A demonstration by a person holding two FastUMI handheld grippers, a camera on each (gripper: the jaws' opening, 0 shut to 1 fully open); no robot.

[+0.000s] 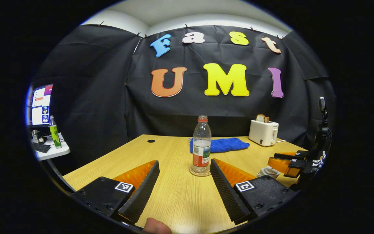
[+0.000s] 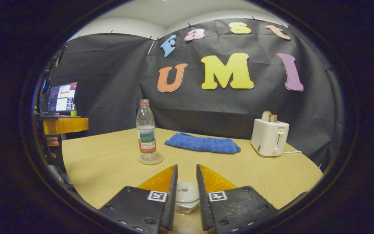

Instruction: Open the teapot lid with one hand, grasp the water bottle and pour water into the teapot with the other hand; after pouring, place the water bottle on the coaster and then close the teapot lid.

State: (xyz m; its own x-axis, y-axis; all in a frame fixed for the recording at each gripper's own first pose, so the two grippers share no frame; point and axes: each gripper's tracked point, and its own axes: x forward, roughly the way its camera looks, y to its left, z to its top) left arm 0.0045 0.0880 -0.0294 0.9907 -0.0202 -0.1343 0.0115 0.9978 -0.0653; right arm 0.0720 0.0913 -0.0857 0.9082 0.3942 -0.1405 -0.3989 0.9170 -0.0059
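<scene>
Spanning both views, the pale wood-grain surface carries everything. A boxy white toaster and a nubby blue towel lie toward the far side. The clear plastic water bottle stands upright on a round coaster, long axis vertical, cap up. The left tool hangs level above the surface, ribbed fingers spread wide, short of the bottle. The right tool points down over the white teapot lid, its fingers narrow on either side of the round knob; contact cannot be told.
</scene>
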